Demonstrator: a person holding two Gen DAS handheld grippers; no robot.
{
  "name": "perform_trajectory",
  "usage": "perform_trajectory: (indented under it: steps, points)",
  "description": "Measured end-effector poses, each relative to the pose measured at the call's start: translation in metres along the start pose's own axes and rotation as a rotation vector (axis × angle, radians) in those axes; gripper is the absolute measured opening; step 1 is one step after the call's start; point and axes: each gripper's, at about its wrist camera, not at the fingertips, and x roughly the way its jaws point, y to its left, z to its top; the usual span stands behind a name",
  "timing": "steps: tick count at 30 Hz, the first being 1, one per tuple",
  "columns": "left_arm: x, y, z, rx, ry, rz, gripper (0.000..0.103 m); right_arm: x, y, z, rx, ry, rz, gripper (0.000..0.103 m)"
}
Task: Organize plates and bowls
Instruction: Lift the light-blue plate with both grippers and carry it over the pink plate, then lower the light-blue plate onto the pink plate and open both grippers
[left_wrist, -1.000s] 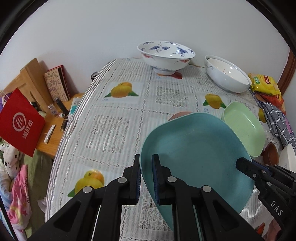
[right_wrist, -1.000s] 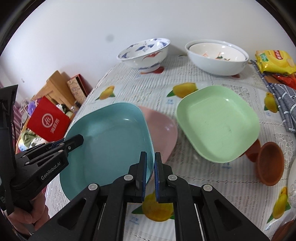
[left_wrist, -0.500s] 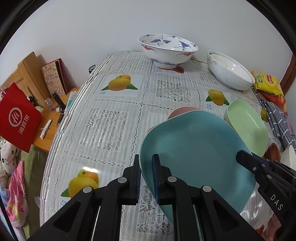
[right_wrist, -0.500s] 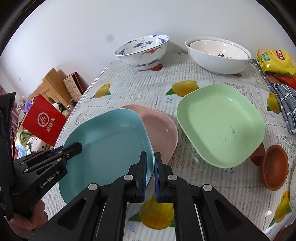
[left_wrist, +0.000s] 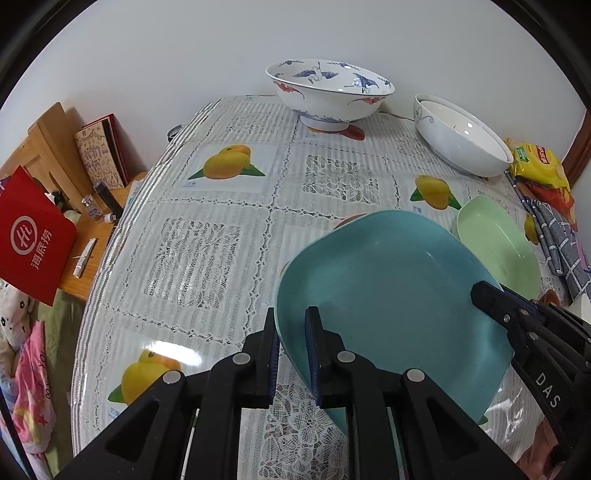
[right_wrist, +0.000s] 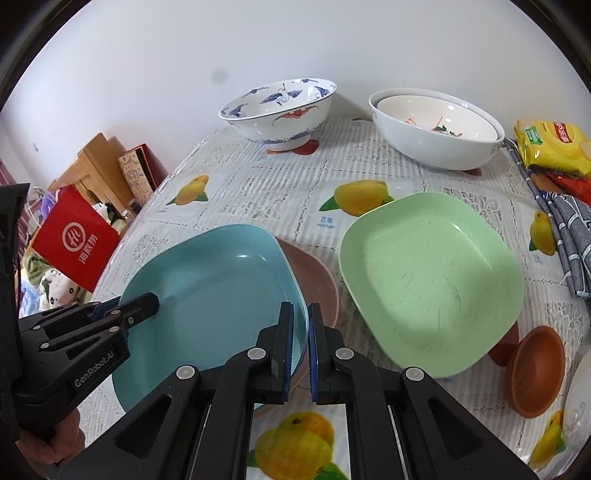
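Observation:
A teal square plate (left_wrist: 388, 295) (right_wrist: 214, 291) is held by both grippers over a pink plate (right_wrist: 314, 280), which is mostly hidden under it. My left gripper (left_wrist: 291, 321) is shut on the teal plate's left rim. My right gripper (right_wrist: 300, 314) is shut on its right rim. A light green plate (right_wrist: 432, 277) (left_wrist: 495, 243) lies on the table to the right. A blue-and-white patterned bowl (right_wrist: 277, 110) (left_wrist: 328, 92) and nested white bowls (right_wrist: 436, 129) (left_wrist: 461, 140) stand at the back.
Small brown dishes (right_wrist: 535, 369) and a white bowl's rim (right_wrist: 580, 417) lie at the right front. A yellow snack bag (right_wrist: 554, 147) and grey checked cloth (right_wrist: 572, 236) are at the right edge. A low wooden side table (left_wrist: 85, 251) and a red bag (left_wrist: 33, 236) stand left of the table.
The teal plate, held in both grippers, has sunk lower over the pink plate and covers more of it. Both grippers stayed shut on its rims.

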Motion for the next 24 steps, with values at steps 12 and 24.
perform_trajectory:
  steps: [12, 24]
  points:
    - [0.009, -0.011, -0.002, 0.017, 0.013, 0.018, 0.017, 0.009, 0.002, 0.0, -0.055, -0.037, -0.053, 0.022]
    - [-0.005, -0.017, -0.009, 0.055, -0.006, 0.05, 0.039, -0.029, -0.001, 0.006, -0.046, -0.099, -0.016, 0.051]
